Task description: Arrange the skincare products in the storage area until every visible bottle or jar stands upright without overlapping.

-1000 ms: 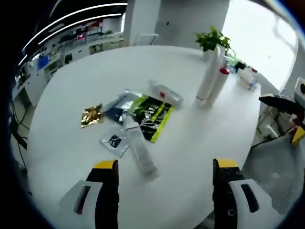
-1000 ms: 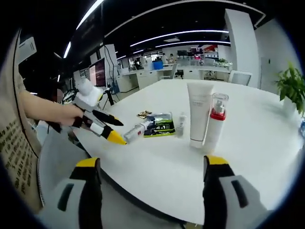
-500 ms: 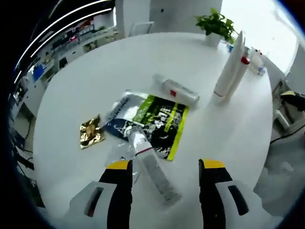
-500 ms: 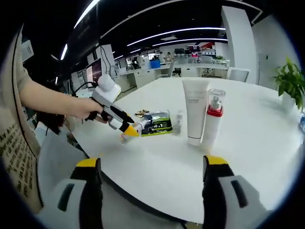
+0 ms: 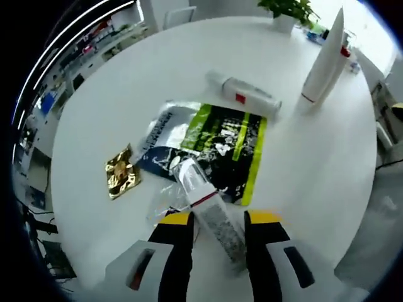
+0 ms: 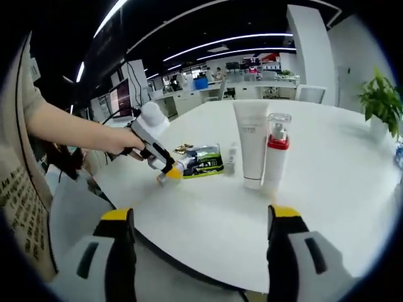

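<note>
Two tubes lying (image 5: 208, 204), two bottles upright (image 6: 252, 148), left gripper (image 5: 217, 221) narrowed around one tube, right gripper (image 6: 195, 217) wide.

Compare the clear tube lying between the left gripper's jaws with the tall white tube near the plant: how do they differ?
The clear tube with a speckled end lies flat on the white table, partly over a green-and-black sachet; the tall white tube stands upright on the bare table. The clear tube sits between the left gripper jaws; the white tube is untouched. Both taper to one end.

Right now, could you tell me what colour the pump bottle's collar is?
Red, under a clear cap on the pump bottle; the right gripper view shows it best.
</note>
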### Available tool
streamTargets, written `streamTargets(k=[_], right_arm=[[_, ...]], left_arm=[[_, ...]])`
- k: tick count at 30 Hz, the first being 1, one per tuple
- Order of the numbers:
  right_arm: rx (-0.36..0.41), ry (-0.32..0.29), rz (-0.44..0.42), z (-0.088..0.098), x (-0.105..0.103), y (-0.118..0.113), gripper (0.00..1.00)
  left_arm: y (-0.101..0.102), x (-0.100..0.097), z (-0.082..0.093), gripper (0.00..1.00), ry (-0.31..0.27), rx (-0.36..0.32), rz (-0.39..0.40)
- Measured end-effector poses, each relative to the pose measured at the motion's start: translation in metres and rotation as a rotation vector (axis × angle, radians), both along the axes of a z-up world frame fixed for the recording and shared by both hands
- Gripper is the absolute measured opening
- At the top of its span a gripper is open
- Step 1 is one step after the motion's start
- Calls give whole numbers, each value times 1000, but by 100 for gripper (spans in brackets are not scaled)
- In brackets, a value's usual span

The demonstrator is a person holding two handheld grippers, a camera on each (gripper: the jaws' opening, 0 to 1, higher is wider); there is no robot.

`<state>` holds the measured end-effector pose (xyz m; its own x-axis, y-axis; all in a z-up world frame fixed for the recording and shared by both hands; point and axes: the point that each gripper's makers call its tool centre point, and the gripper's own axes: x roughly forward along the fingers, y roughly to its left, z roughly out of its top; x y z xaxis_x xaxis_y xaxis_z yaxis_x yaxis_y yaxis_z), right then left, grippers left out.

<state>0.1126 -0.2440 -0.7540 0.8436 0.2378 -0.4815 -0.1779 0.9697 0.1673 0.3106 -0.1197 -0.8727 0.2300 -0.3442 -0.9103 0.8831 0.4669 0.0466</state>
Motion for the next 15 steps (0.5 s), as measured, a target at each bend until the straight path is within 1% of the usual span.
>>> streamTargets(k=[2, 9, 15], right_arm=[[2, 0, -2, 0, 0, 0, 87], [3, 6, 0, -1, 0, 0, 87], [5, 5, -1, -1, 0, 1, 87]], left_arm=[[1, 1, -3, 26, 4, 4, -1], [-1, 2, -2, 19, 21, -7, 18], [0, 5, -1, 17, 42, -7, 60]])
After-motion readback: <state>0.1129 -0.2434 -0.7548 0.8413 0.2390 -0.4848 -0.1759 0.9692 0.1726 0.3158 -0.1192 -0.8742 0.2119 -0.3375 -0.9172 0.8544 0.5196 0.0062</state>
